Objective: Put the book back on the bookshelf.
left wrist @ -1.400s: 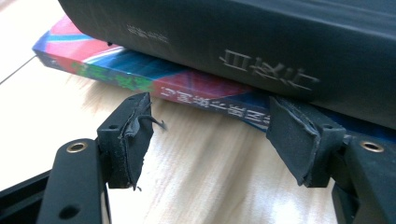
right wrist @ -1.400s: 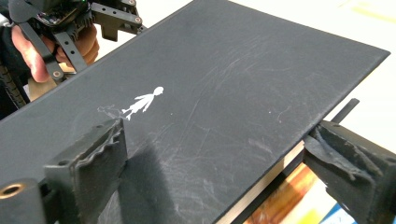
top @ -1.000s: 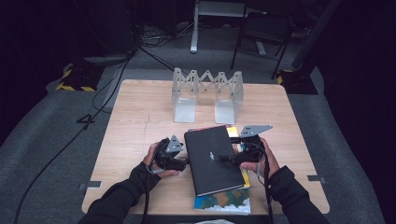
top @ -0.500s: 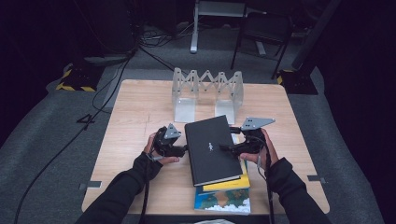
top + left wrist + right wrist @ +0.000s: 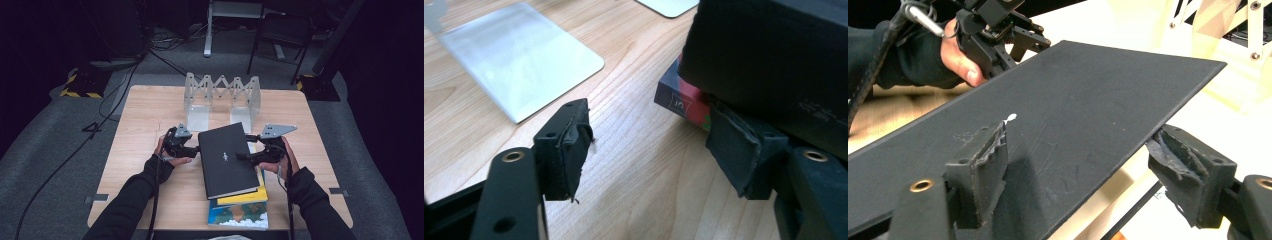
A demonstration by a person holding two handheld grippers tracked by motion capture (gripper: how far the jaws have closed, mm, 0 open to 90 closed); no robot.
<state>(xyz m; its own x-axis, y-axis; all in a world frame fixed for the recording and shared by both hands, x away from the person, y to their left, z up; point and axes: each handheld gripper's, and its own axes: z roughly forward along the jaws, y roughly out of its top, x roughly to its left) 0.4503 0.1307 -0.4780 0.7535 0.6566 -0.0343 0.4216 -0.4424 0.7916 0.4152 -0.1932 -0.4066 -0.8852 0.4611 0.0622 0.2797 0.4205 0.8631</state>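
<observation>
L gripper (image 5: 194, 148) at black book (image 5: 227, 159) left edge, jaws part-open, been closing, one pad under book. R gripper (image 5: 245, 156) straddles right edge (top + underside), been closing, firm grip unclear. Book atop stack, long axis running away from person; both hands equally near.

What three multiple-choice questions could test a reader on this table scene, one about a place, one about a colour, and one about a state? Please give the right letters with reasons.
1. Where does the folding rack stand?
A. on the floor
B. on the far part of the table, beyond the black book
C. on top of the books

2. What colour is the book that shows just under the black book's near edge?
A. yellow
B. white
C. pink

3. In what state is the black book?
A. lying open
B. closed
C. upright in the rack

Answers:
1 B, the high view shows the rack behind the book.
2 A, the yellow book peeks out there.
3 B, its cover lies shut.
</observation>
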